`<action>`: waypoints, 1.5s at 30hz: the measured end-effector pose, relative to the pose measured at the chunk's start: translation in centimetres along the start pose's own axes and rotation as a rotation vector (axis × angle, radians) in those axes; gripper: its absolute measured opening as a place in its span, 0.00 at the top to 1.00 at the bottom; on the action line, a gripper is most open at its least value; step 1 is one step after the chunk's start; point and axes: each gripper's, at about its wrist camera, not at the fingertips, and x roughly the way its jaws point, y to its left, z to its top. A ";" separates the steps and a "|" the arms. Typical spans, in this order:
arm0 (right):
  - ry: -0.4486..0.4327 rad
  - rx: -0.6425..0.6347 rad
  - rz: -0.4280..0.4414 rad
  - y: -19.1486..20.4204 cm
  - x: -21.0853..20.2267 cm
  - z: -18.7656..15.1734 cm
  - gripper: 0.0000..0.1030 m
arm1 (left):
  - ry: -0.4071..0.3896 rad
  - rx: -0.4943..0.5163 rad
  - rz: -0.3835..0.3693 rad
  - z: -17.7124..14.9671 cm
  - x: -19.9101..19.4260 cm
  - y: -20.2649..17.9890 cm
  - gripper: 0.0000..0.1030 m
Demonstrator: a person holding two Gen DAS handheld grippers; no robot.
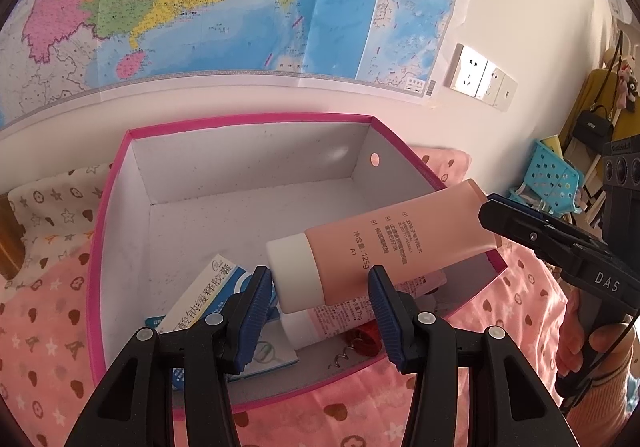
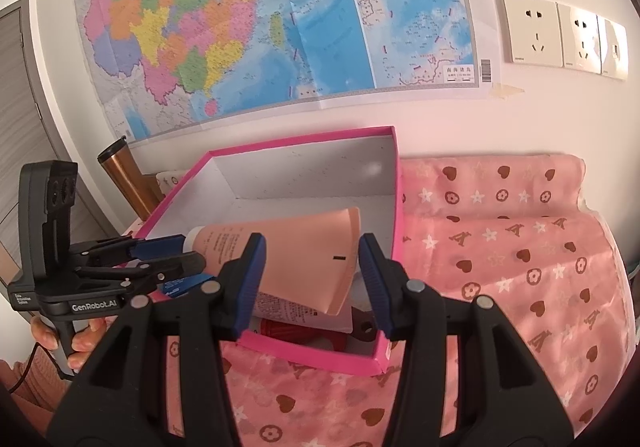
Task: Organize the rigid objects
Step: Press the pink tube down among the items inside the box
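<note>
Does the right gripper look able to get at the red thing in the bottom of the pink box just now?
Probably not: the right gripper seems to hold the pink tube, and a second tube lies over the red thing.

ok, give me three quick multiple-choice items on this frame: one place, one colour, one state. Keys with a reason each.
1. Where is the blue-and-white carton?
A. on a chair
B. inside the pink box
C. on a shelf

2. What colour is the cap of the pink tube?
A. white
B. black
C. green

3. The pink box is:
A. lidded
B. open-topped
C. upside down

Key:
1 B, the carton lies on the box's white floor.
2 A, the cap shows plain white against the pink body.
3 B, no lid is on the box and its white inside is in plain view.
</note>
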 end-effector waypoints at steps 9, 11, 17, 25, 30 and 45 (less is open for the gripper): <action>0.010 0.001 -0.004 -0.3 0.5 0.0 0.51 | 0.012 -0.006 -0.001 0.2 0.6 0.2 0.52; 0.013 0.001 -0.005 -0.2 0.7 0.1 0.51 | 0.015 -0.009 -0.001 0.2 0.7 0.3 0.52; 0.020 -0.001 -0.012 -0.2 0.9 0.1 0.51 | 0.022 -0.009 0.004 0.3 1.1 0.4 0.52; 0.033 -0.007 -0.023 -0.5 1.6 0.5 0.51 | 0.035 -0.004 0.015 0.5 1.7 0.4 0.52; 0.040 -0.007 -0.026 -0.7 2.0 0.6 0.51 | 0.043 -0.005 0.018 0.7 2.2 0.4 0.52; 0.063 -0.014 -0.037 -0.9 2.9 0.7 0.51 | 0.067 -0.024 0.023 0.8 3.1 0.9 0.52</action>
